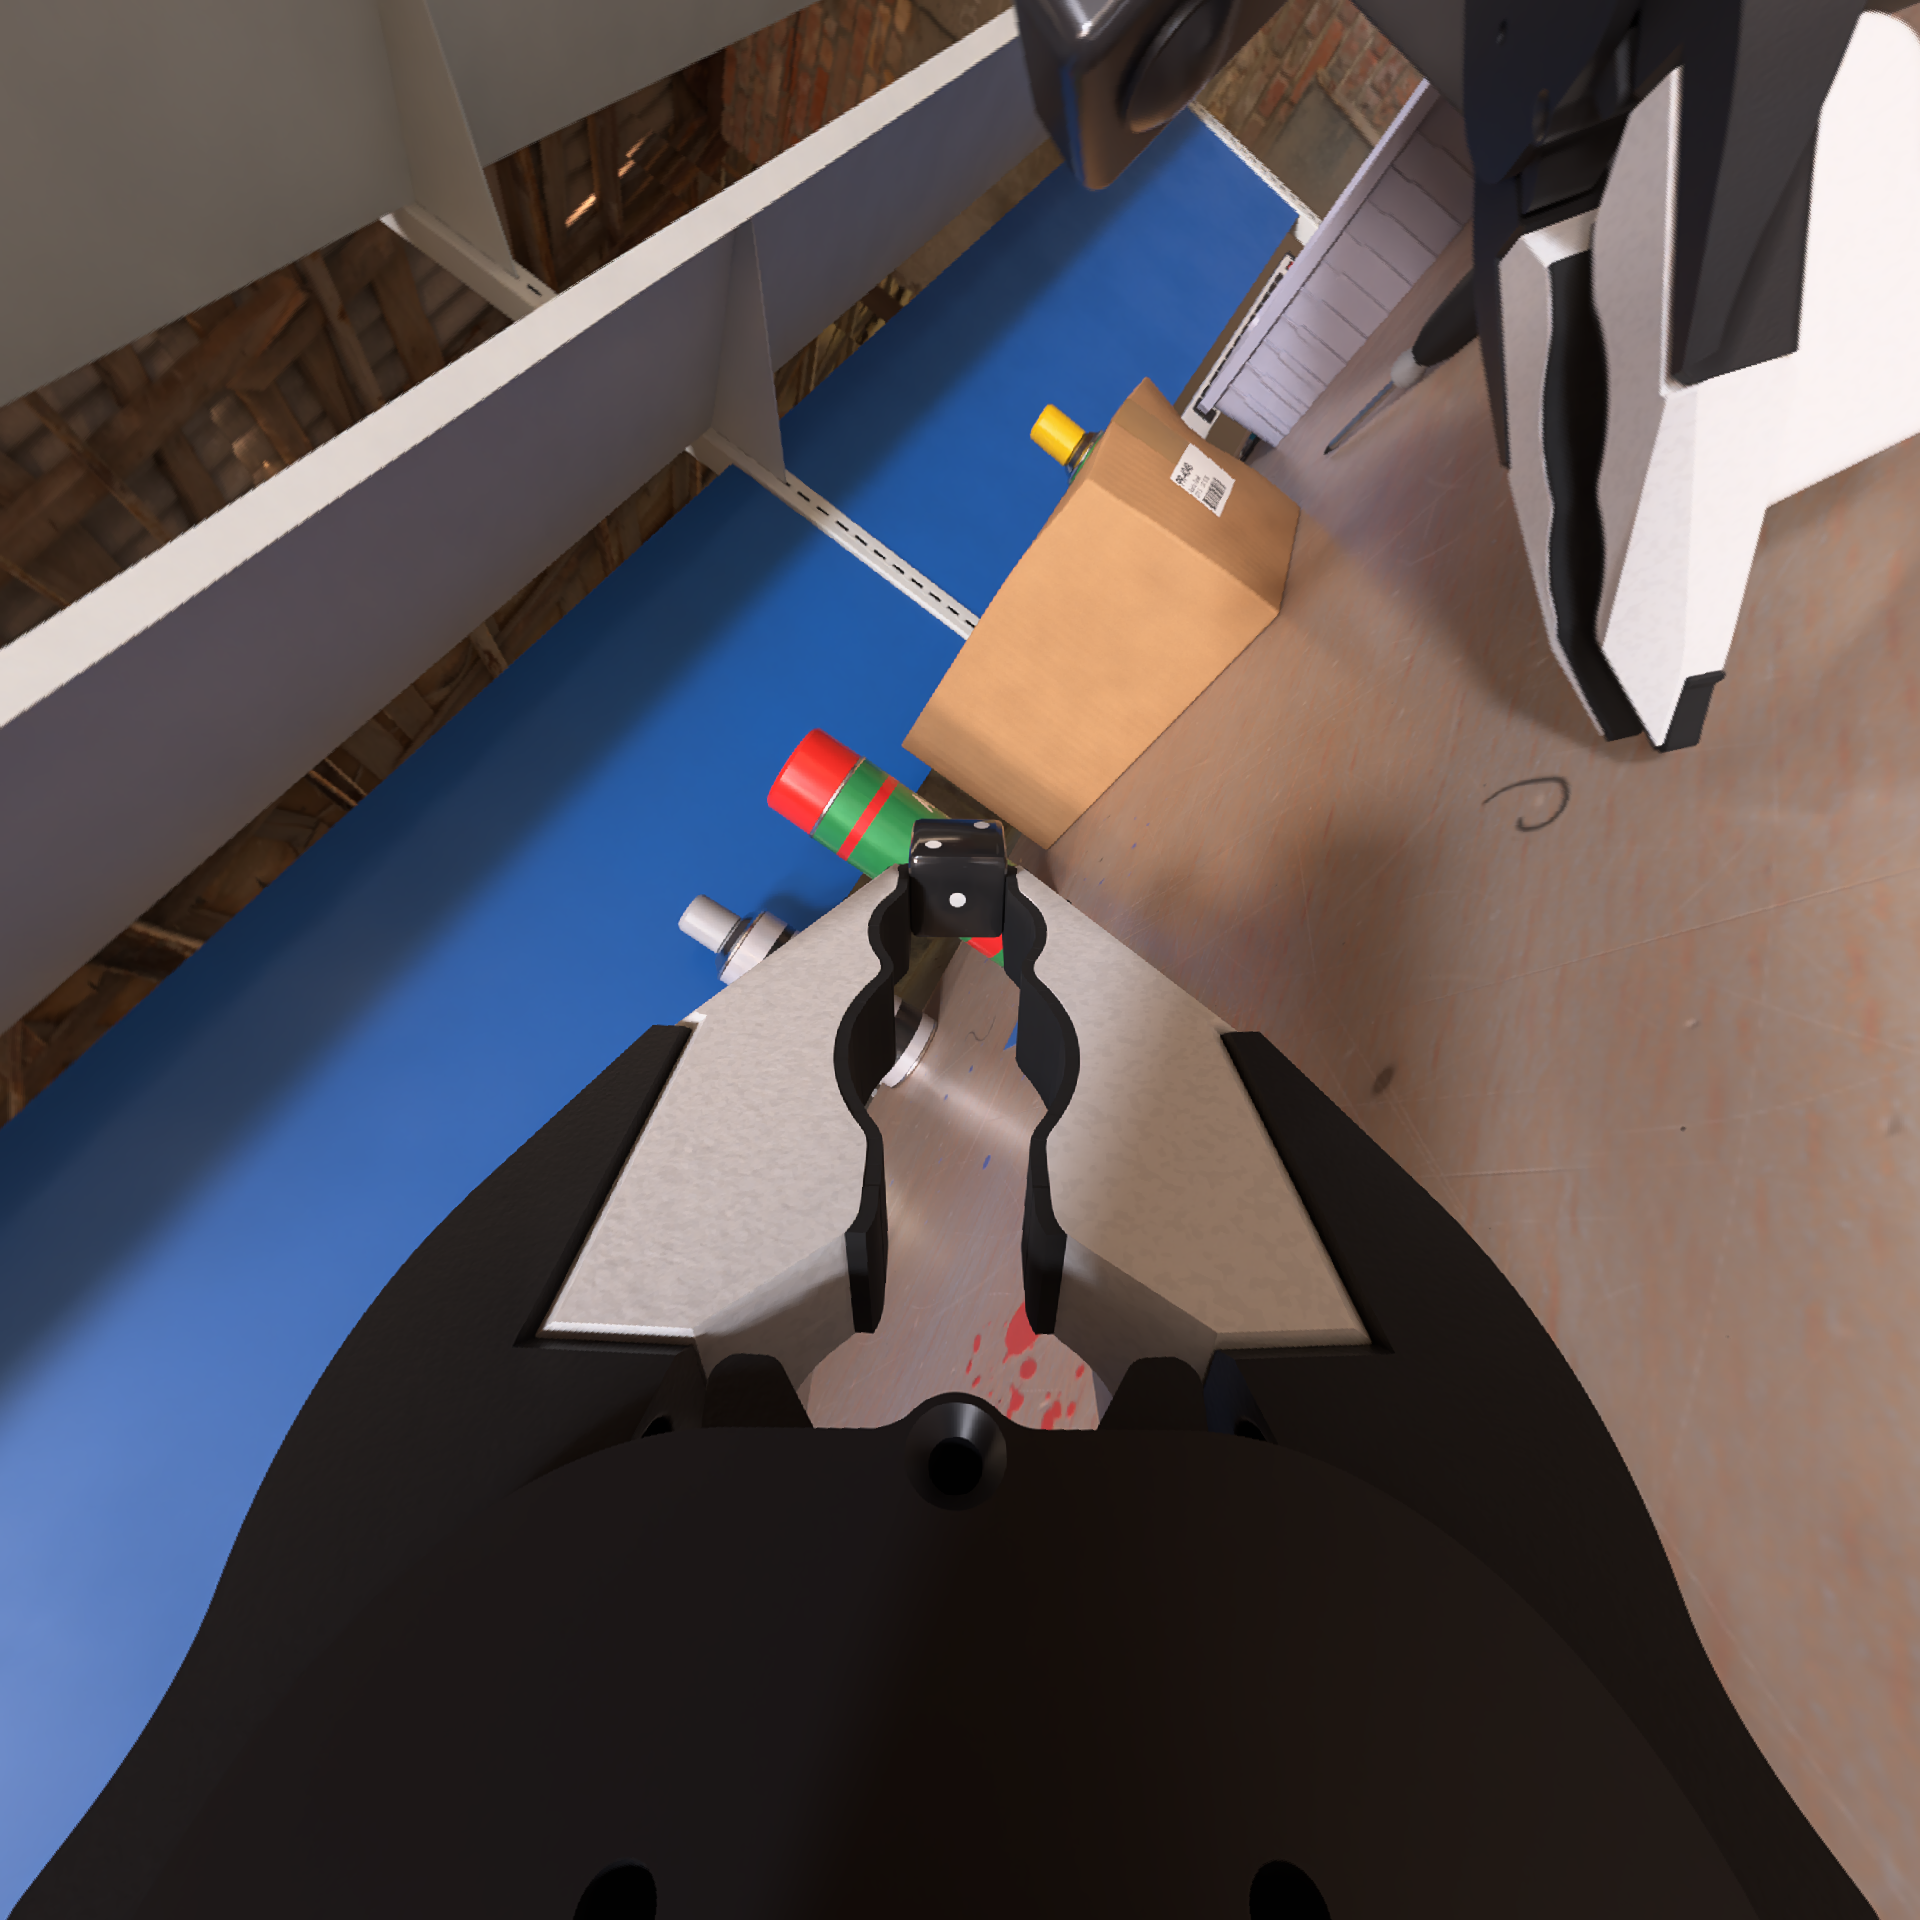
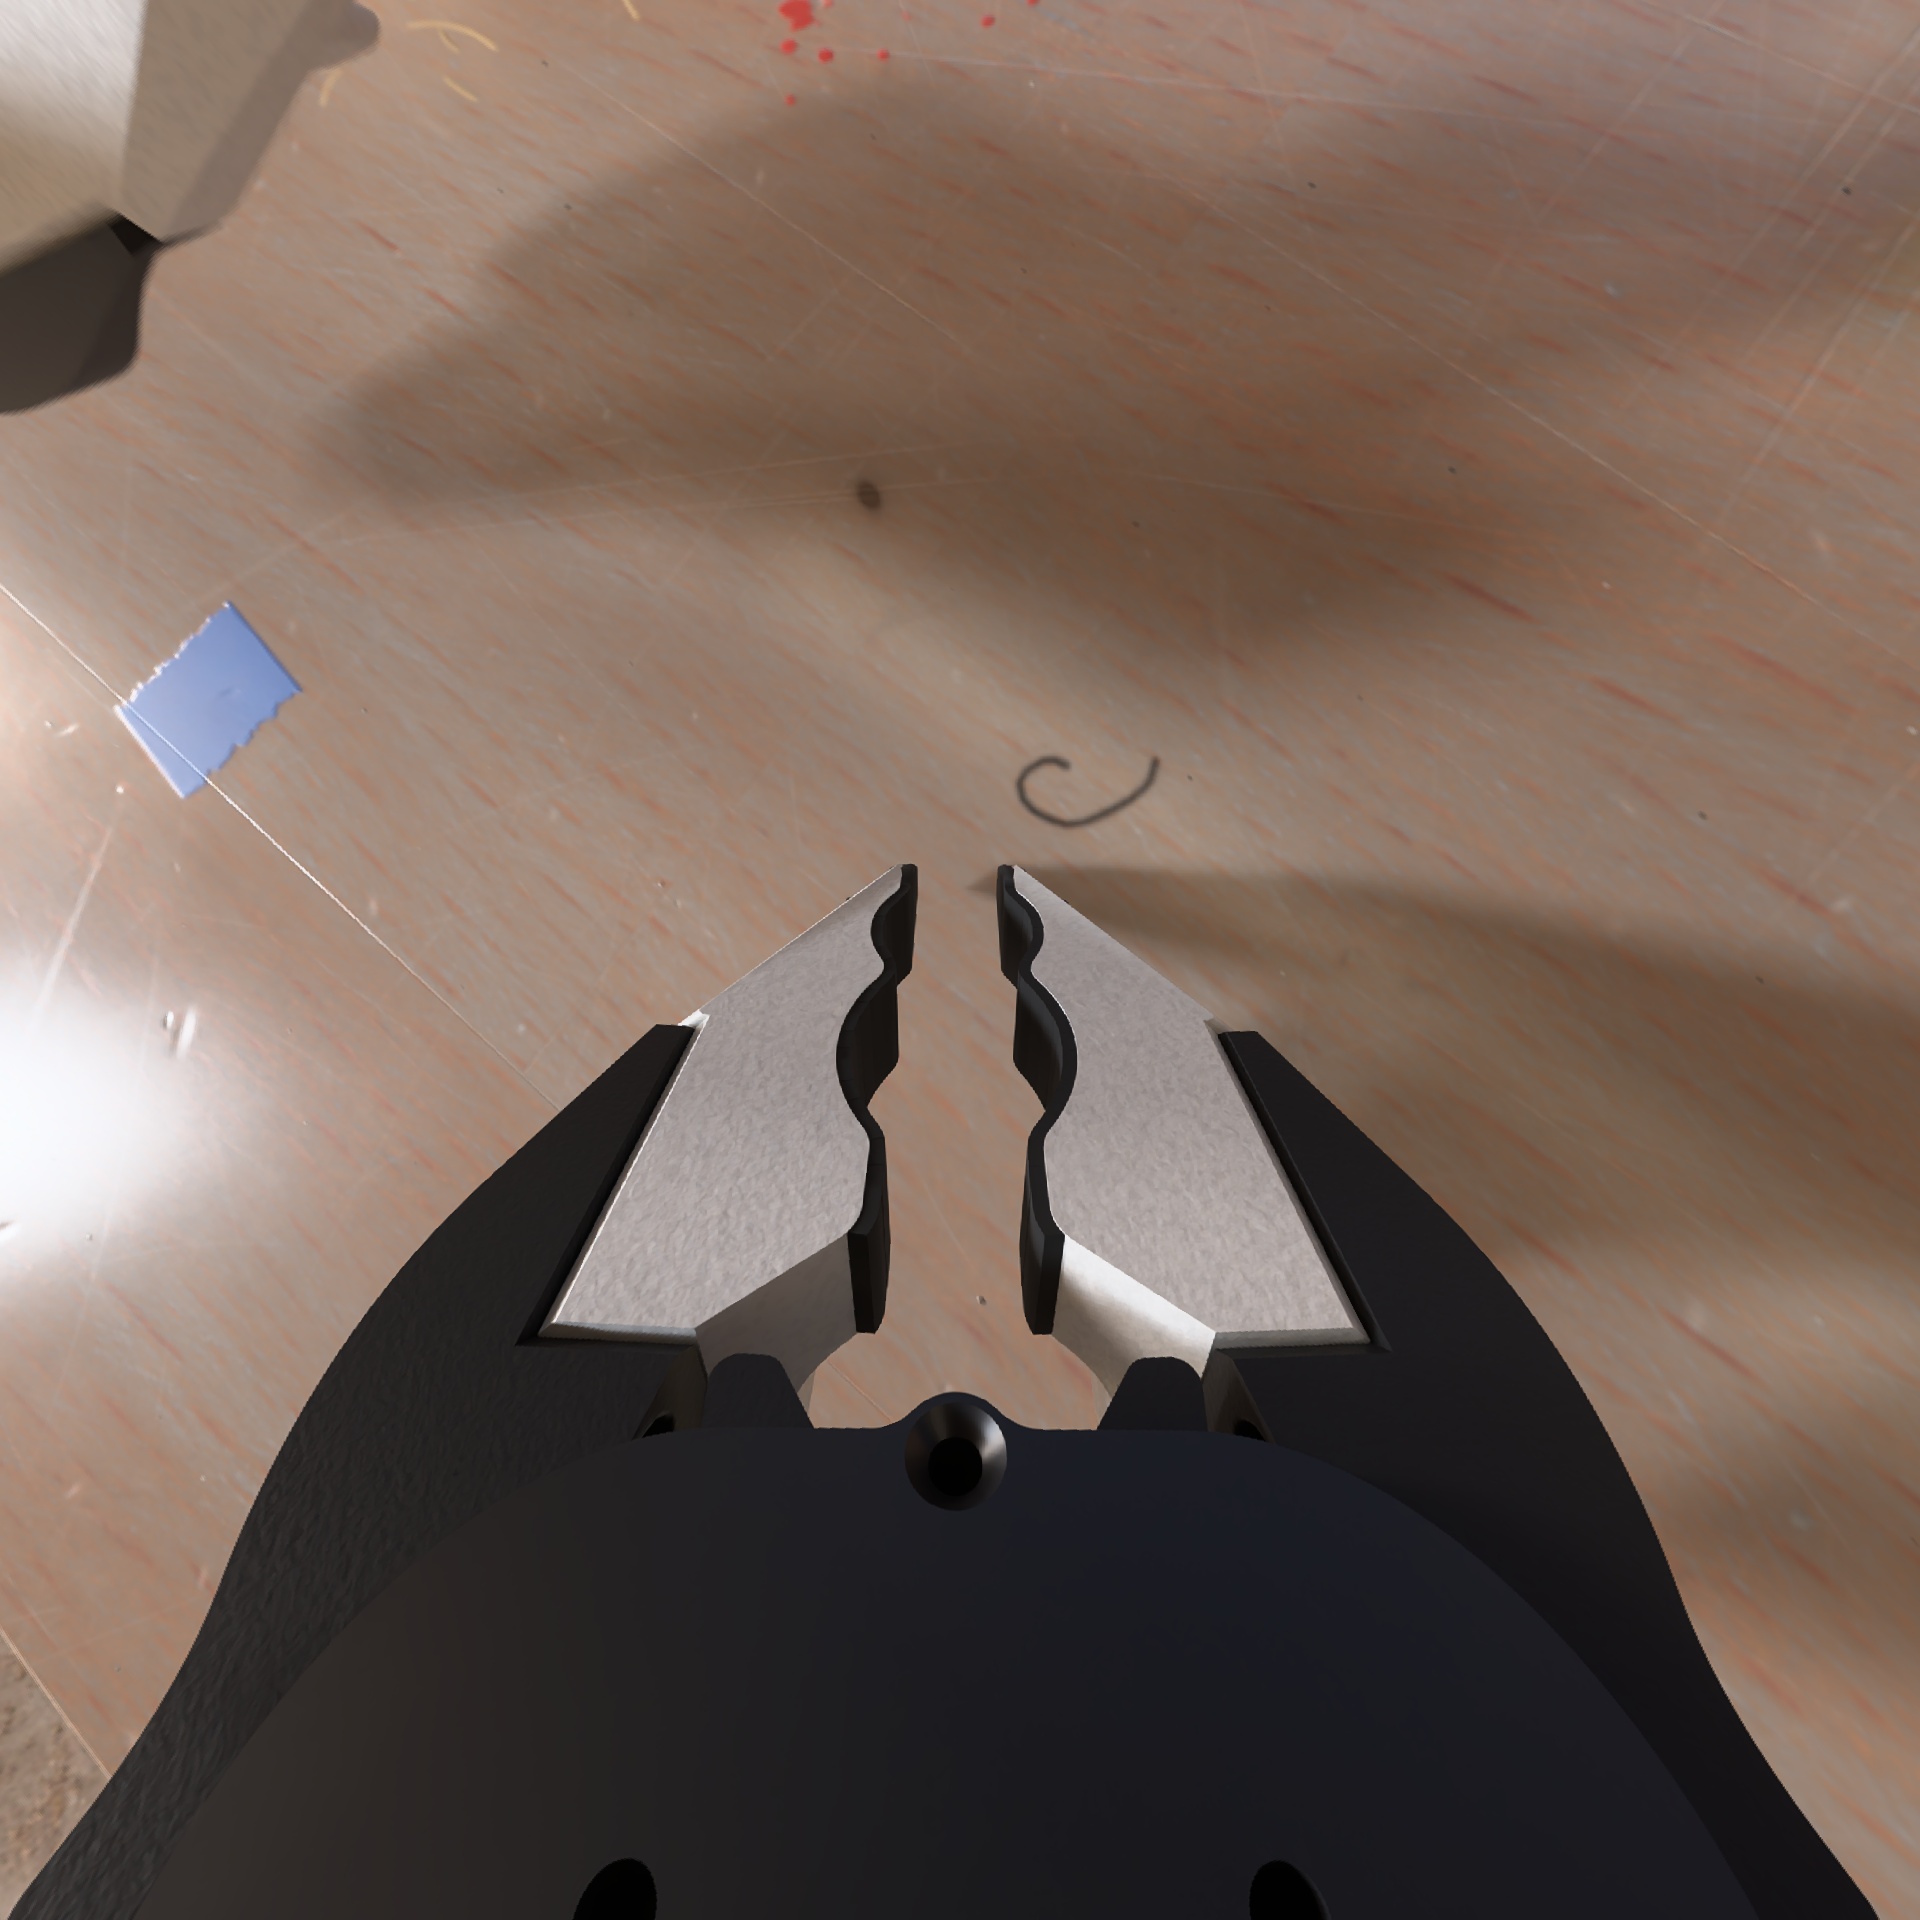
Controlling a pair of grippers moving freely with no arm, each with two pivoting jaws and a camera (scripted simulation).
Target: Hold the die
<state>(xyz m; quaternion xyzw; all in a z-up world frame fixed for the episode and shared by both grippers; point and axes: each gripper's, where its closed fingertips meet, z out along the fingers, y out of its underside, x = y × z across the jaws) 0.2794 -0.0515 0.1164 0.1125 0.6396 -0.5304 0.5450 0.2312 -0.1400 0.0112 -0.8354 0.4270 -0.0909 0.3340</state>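
Note:
A black die with white dots (image 1: 957, 883) is pinched between the fingertips of my left gripper (image 1: 957, 896), which is shut on it and holds it above the wooden tabletop (image 1: 1455, 1039). My right gripper (image 2: 957, 883) hangs over the bare tabletop (image 2: 1351, 520), its jaws a narrow gap apart with nothing between them. It also shows in the left wrist view (image 1: 1642, 717) at the upper right, pointing down at the table. Part of the left gripper (image 2: 135, 156) shows at the top left of the right wrist view.
A cardboard box (image 1: 1117, 613) stands behind the die. Beside it are a green can with a red cap (image 1: 852, 800), a yellow-capped can (image 1: 1058, 429) and a grey-capped bottle (image 1: 727, 930), against a blue back panel (image 1: 623, 727). White shelves (image 1: 416, 416) are above. Blue tape (image 2: 208, 698) lies on the table.

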